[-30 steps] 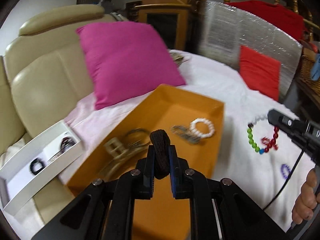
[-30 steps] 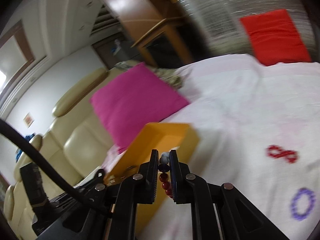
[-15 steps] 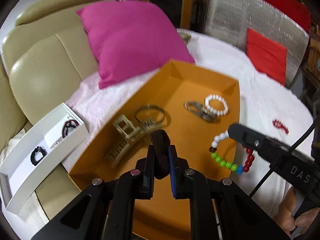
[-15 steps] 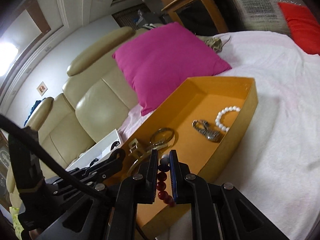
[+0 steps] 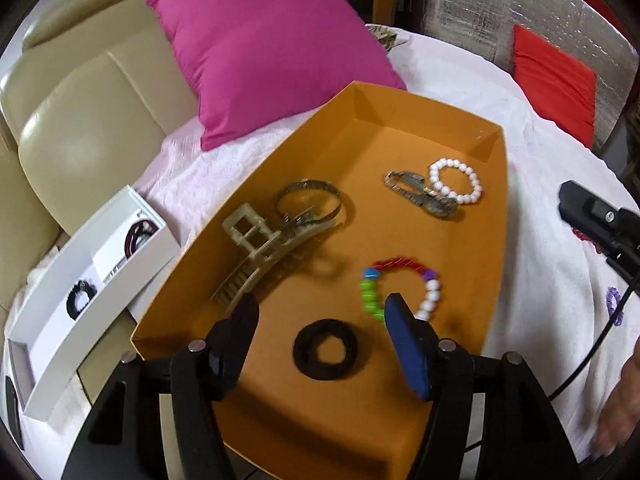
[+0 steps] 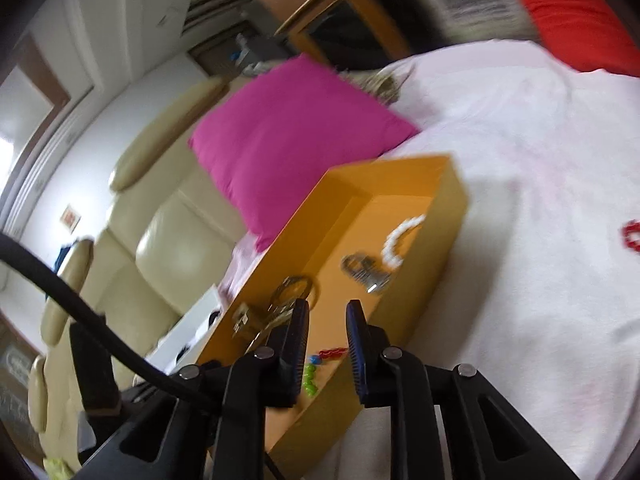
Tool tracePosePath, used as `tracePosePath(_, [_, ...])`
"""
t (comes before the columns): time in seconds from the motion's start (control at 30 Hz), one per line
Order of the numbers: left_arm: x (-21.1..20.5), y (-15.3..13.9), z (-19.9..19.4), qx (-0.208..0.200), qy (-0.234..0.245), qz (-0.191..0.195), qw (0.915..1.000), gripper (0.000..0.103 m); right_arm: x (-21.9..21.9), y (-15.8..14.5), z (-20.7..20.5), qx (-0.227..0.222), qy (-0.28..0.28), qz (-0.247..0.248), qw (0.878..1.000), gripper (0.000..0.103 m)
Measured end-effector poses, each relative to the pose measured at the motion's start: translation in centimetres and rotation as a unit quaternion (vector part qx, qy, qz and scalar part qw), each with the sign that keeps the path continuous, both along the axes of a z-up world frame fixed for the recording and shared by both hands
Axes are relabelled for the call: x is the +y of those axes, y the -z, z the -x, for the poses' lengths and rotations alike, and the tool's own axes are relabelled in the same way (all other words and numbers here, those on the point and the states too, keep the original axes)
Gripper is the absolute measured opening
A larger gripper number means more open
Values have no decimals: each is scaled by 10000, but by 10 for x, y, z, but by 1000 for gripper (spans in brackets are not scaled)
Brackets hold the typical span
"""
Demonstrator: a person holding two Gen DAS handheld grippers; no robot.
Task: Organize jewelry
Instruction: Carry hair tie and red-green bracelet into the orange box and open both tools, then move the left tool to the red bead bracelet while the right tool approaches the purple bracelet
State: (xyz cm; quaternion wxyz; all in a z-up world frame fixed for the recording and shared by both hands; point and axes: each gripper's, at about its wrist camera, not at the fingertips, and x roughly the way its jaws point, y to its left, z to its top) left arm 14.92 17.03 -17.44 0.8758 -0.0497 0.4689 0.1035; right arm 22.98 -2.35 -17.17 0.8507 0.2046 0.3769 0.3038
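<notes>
An orange tray (image 5: 360, 208) lies on a white cloth. On its floor are a beige claw clip (image 5: 256, 248), a metal bangle (image 5: 316, 196), a watch (image 5: 424, 196) and a white bead bracelet (image 5: 456, 184). A black hair tie (image 5: 306, 360) lies loose on the tray floor below my left gripper (image 5: 320, 304), whose jaws are opening with nothing pressed between them. A multicolour bead bracelet (image 5: 370, 296) lies beside it. My right gripper (image 6: 328, 306) hovers at the tray's (image 6: 420, 280) near wall. Its jaws are opening and empty, the bead bracelet (image 6: 310, 374) below them.
A white box (image 5: 80, 280) with dark hair ties sits left of the tray. A pink cushion (image 5: 272, 52) leans on the beige sofa behind. A purple bracelet (image 5: 612, 304) and a red bracelet (image 6: 632, 236) lie on the cloth to the right. A person's hand (image 5: 624, 412) shows at lower right.
My left gripper opened and the black hair tie dropped onto the tray floor. My right gripper let go of the bead bracelet, which now lies in the tray, and drew back to the right.
</notes>
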Motion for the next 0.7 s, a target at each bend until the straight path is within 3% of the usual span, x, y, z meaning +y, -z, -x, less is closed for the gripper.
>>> tracePosePath(0.3, [-101,-28,-22,-505,899,-495,9934,67,-101,-16,-2,86,886,-54,9960,21])
tracePosePath(0.57, [-192,-5,-71,-344,1502,-563,9864,67,-207,-9,5,321,1646,13,9858,21])
tracePosePath(0.7, [-225,8,-97,-276,1596,-499,9855,67,-253,9,4,731,1941,-109,9782,21])
